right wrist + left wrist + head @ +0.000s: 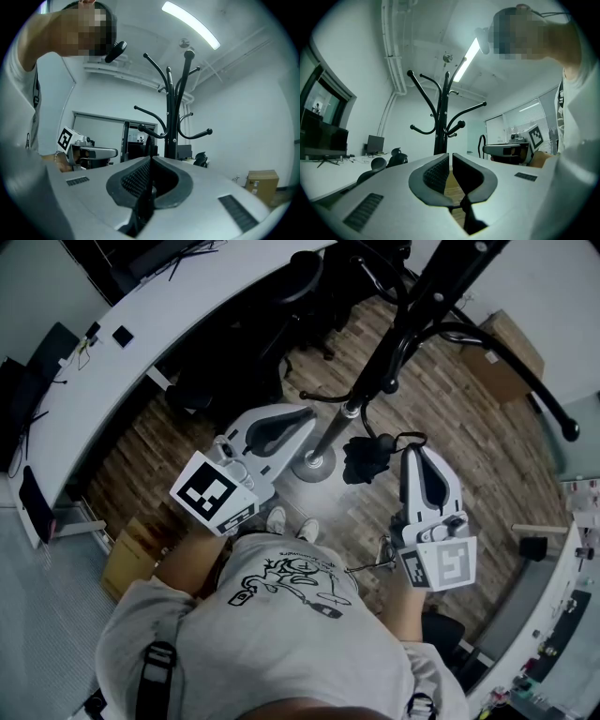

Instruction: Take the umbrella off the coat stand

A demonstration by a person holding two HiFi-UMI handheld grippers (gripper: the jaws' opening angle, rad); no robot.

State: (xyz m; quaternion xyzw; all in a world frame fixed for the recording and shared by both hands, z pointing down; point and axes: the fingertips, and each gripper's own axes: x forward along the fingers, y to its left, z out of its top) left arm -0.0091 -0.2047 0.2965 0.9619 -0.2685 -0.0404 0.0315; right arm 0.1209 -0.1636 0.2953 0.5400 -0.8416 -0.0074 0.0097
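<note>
The coat stand [335,427] rises just ahead of me, black hooked arms on top, a silver lower pole and a round base on the wooden floor. A small folded black umbrella [366,459] hangs to the right of the pole, off the hooks. Its thin strap runs up into my right gripper [412,452], which is shut on it; in the right gripper view the dark strap [144,199] drops from between the jaws of that gripper [151,161]. My left gripper [306,418] is left of the pole, shut and holding nothing, and points at the stand [440,122].
A curved white desk [141,343] sweeps along the upper left, with black office chairs [234,362] tucked by it. Cardboard boxes sit at the upper right [506,357] and lower left [131,554]. A white counter [562,615] runs down the right edge.
</note>
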